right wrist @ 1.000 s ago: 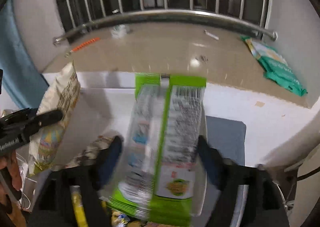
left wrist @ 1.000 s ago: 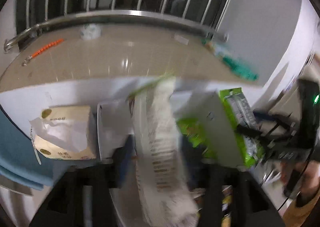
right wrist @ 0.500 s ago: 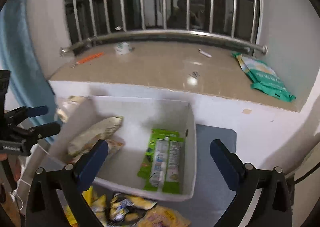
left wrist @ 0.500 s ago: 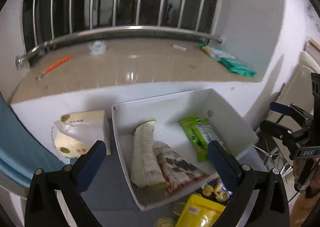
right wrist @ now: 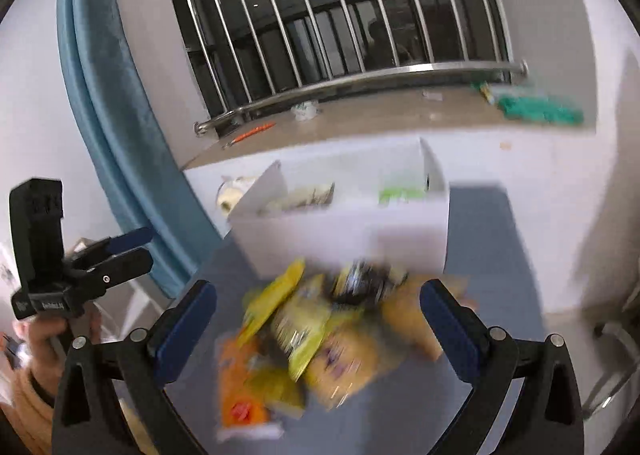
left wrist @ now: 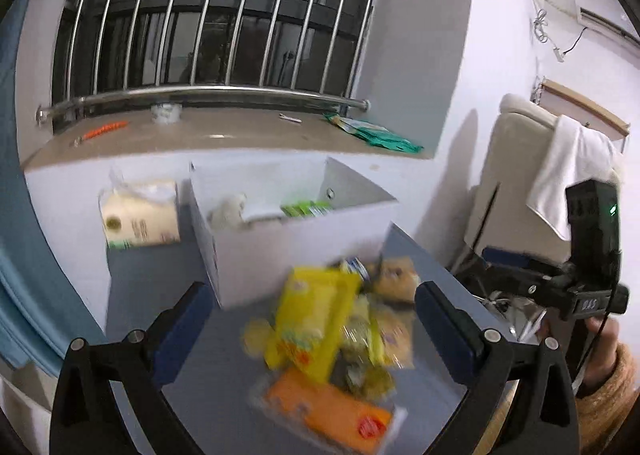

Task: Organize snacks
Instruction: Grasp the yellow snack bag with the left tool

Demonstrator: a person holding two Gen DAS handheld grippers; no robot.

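Now both grippers hang above the pile of snack packets (left wrist: 340, 339) on the grey table (left wrist: 152, 279), and both stand with jaws spread wide, nothing between the blue pads. The left gripper (left wrist: 312, 319) looks down on a yellow packet (left wrist: 312, 319) lying on top, an orange packet (left wrist: 332, 411) nearest the camera, the rest a blur of yellow and tan wrappers. The right gripper (right wrist: 320, 315) frames the same heap from the other side, the orange packet at its lower left.

Just behind the pile sits the white box (left wrist: 280, 251), its front wall close to the nearest packets. Inside, a green packet (left wrist: 306, 209) shows at the right and a pale white bag (left wrist: 228, 211) at the left. A tissue pack (left wrist: 140, 215) stands beside the box on its left, against the wall. Up on the windowsill (left wrist: 224, 133) lies a green bag (left wrist: 376, 133), well apart from everything on the table.
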